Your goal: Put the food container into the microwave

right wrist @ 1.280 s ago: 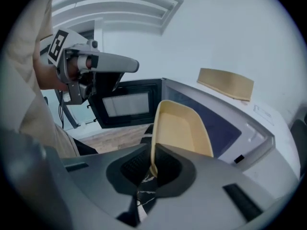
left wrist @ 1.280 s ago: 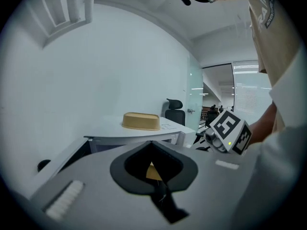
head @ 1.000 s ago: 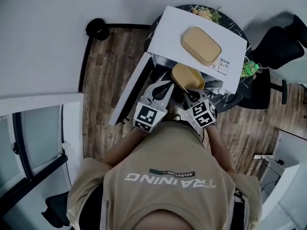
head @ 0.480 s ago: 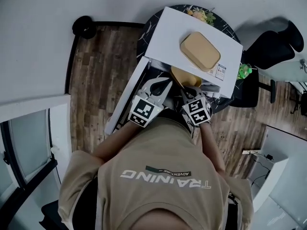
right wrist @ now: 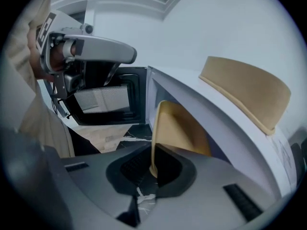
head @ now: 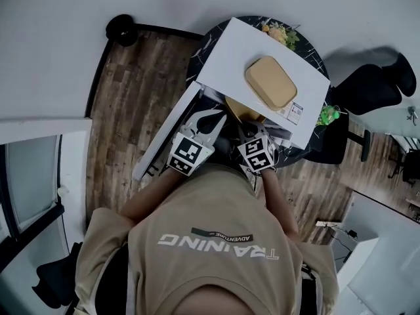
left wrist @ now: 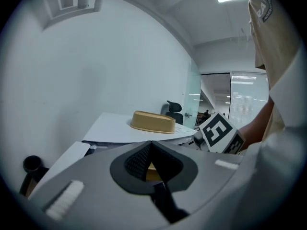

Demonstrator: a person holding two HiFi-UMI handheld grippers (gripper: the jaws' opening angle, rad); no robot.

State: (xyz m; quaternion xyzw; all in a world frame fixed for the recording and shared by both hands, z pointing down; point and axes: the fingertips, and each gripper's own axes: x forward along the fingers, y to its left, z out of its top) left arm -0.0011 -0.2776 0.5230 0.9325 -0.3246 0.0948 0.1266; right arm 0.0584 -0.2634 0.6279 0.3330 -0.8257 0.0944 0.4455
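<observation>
The white microwave (head: 243, 51) stands on a dark table with its door (head: 163, 136) swung open to the left. A tan food container (head: 241, 109) is tilted on edge at the oven's mouth, mostly hidden under the microwave's top. My right gripper (head: 245, 128) is shut on its rim; in the right gripper view the container (right wrist: 177, 128) rises from the jaws (right wrist: 153, 169) beside the cavity wall. A second tan container (head: 270, 82) rests on top of the microwave. My left gripper (head: 214, 115) hovers beside the door, jaws together (left wrist: 151, 145), holding nothing.
The dark marble table (head: 205, 44) carries the microwave. A black office chair (head: 367, 84) and a green object (head: 326, 115) are to the right. A black round thing (head: 120, 28) sits on the wooden floor by the white wall.
Both grippers have moved forward to the microwave. The held container has gone further under the microwave's top, so less of it shows. The head view has shifted slightly.
</observation>
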